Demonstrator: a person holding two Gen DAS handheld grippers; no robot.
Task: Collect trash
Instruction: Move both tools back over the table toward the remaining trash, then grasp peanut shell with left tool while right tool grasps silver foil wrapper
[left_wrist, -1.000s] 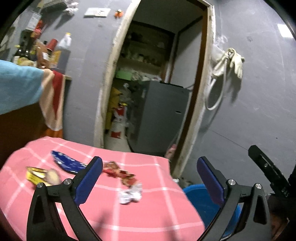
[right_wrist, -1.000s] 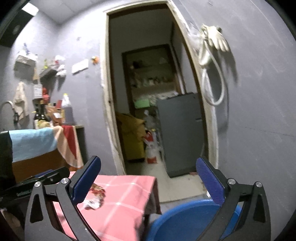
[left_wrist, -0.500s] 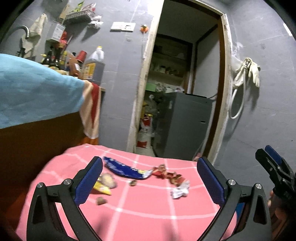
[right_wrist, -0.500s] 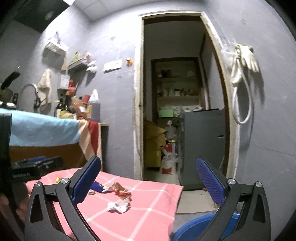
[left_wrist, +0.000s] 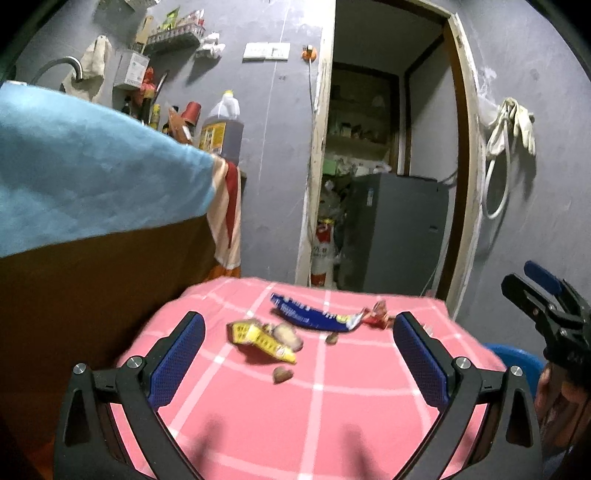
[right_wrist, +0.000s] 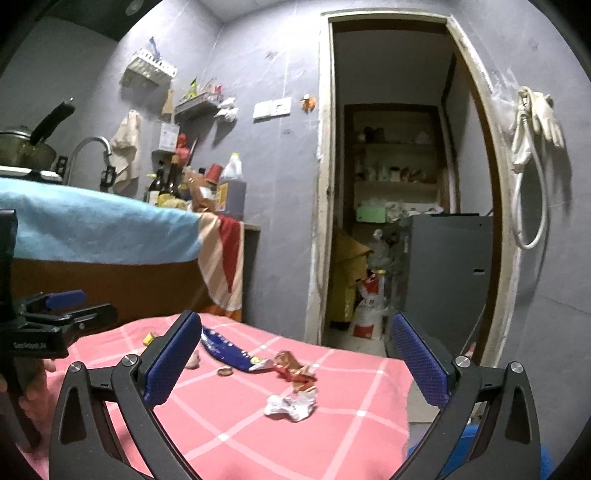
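Observation:
Trash lies on a pink checked cloth (left_wrist: 332, 417) over a small table. A blue wrapper (left_wrist: 314, 316) (right_wrist: 229, 350), a yellow wrapper (left_wrist: 260, 339), a red wrapper (right_wrist: 293, 367) (left_wrist: 376, 317) and a crumpled white paper (right_wrist: 291, 403) are spread across it, with small brown scraps (left_wrist: 282, 374) nearby. My left gripper (left_wrist: 297, 354) hovers open above the near part of the cloth, empty. My right gripper (right_wrist: 295, 354) is open and empty too, held over the cloth's right side. Each gripper shows at the edge of the other's view.
A blue bin (left_wrist: 517, 363) (right_wrist: 480, 443) stands low at the table's right. A counter draped in a blue towel (left_wrist: 92, 166) with bottles (right_wrist: 231, 188) rises on the left. Behind is an open doorway with a grey appliance (left_wrist: 399, 229).
Both grippers swung left and back from the bin side, so the whole cloth and its trash now lie ahead. Both stayed open.

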